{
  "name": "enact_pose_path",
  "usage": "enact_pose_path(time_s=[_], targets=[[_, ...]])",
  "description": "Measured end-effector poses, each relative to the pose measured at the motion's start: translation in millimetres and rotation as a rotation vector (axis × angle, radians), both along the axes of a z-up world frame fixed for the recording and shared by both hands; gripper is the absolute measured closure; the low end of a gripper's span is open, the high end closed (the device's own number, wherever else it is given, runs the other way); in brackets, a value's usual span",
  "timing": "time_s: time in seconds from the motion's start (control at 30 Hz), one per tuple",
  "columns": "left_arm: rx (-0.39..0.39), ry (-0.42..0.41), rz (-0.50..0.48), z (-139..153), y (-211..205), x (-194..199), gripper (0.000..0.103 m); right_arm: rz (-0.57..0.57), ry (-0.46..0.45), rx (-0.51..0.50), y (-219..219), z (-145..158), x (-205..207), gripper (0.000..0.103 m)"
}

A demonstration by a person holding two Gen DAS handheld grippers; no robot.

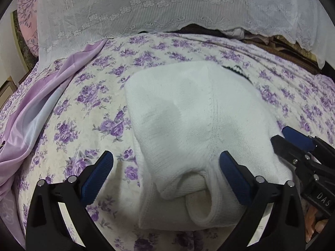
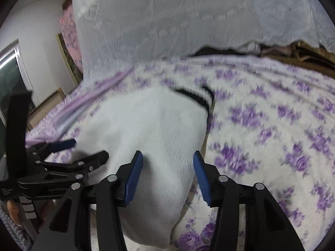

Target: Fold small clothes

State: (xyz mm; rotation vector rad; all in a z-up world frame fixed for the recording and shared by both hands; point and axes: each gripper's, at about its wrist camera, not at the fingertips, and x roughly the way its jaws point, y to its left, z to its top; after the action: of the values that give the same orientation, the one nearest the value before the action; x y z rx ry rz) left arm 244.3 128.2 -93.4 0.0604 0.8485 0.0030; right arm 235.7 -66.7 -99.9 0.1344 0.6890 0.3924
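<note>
A small white knitted garment (image 1: 194, 113) lies folded over on the purple-flowered bedspread (image 1: 88, 96). Its collar opening faces me at the near edge, and a black-striped hem (image 2: 199, 97) shows at its far end. My left gripper (image 1: 167, 165) is open, its blue pads either side of the collar area, holding nothing. My right gripper (image 2: 167, 163) is open over the garment's (image 2: 150, 129) near right edge and also shows at the right of the left wrist view (image 1: 286, 138). The left gripper shows at the left of the right wrist view (image 2: 88, 148).
A lilac satin cloth (image 1: 35, 108) lies crumpled on the bed at the left. A white lace curtain (image 1: 167, 10) hangs along the far side. Brown bedding (image 1: 289, 48) sits beyond the bedspread at the back right. A window (image 2: 10, 79) is at the left wall.
</note>
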Motion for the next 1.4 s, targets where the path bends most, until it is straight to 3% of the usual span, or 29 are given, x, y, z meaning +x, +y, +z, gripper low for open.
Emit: enact_pose_path(time_s=[0.17,0.73,0.87,1.0,1.13,1.2,1.3,1.4], targets=[[-0.007,0.009,0.0,-1.8,1.4,1.0,0.004,-0.015,0.041,0.07,-11.3,-5.2,4.8,0.035],[-0.076,-0.041,-0.05,10.2,0.7,-6.2,0.004,-0.036,0.098,0.259,-39.8,-9.6,12.9,0.031],[-0.083,-0.042,-0.053,11.6,1.3,-6.7,0.004,-0.045,0.074,0.3,-45.2,-5.5,8.6,0.031],[-0.1,0.001,-0.013,8.3,13.9,-0.4,0.004,-0.014,0.045,0.236,-33.1,0.1,-1.4,0.03],[-0.181,0.129,0.021,-10.8,30.5,14.2,0.004,0.009,0.063,0.102,-15.0,-5.8,-14.0,0.026],[-0.182,0.143,0.019,-12.7,32.2,15.0,0.004,0.014,0.119,0.024,-5.7,-16.9,-14.7,0.025],[-0.168,0.137,0.014,-12.3,30.3,11.6,0.004,0.016,0.137,0.017,-6.6,-20.5,-16.9,0.025],[-0.254,0.12,0.013,-4.0,40.9,3.5,0.004,-0.002,0.077,0.021,-11.4,-13.4,-33.2,0.025]])
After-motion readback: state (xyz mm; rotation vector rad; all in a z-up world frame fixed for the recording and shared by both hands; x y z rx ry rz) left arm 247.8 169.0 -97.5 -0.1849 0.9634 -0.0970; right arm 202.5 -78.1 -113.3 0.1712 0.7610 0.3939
